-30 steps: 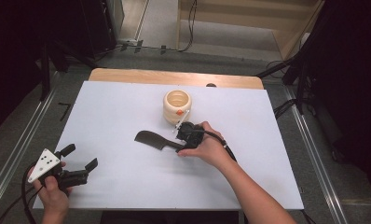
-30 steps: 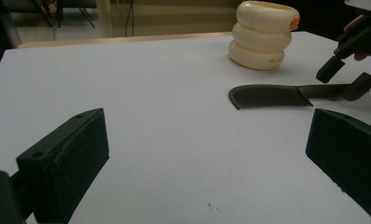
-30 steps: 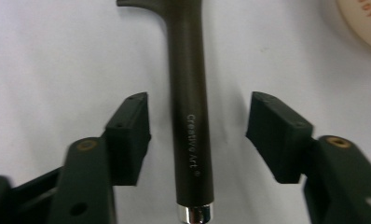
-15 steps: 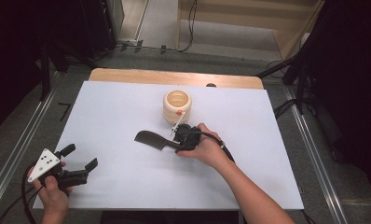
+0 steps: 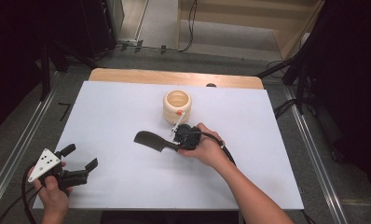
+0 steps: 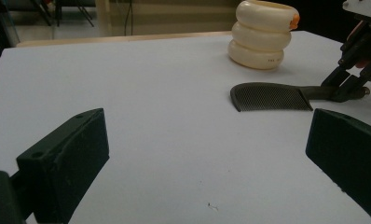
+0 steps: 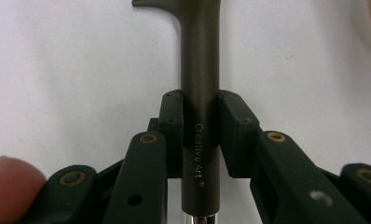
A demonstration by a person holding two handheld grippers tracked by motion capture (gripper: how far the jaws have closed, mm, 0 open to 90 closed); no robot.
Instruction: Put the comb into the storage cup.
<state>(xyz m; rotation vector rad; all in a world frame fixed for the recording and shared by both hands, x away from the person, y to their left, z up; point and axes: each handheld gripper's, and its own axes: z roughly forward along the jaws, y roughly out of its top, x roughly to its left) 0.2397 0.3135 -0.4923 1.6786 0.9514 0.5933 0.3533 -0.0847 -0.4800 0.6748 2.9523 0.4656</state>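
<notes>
High view shows a dark comb lying flat on the white worktop, just in front of the cream ringed holder that serves as landmark. The right tongs, which have just been closing, now clamp the comb's handle between both pads (the right gripper view has them pressed against either side of the printed shaft). The comb's toothed end points away from the holder's front, toward the person's left. The left tongs rest well apart from the holder, near the worktop's front left corner, spread wide with nothing between them; from the left gripper view the holder stands beyond the comb.
</notes>
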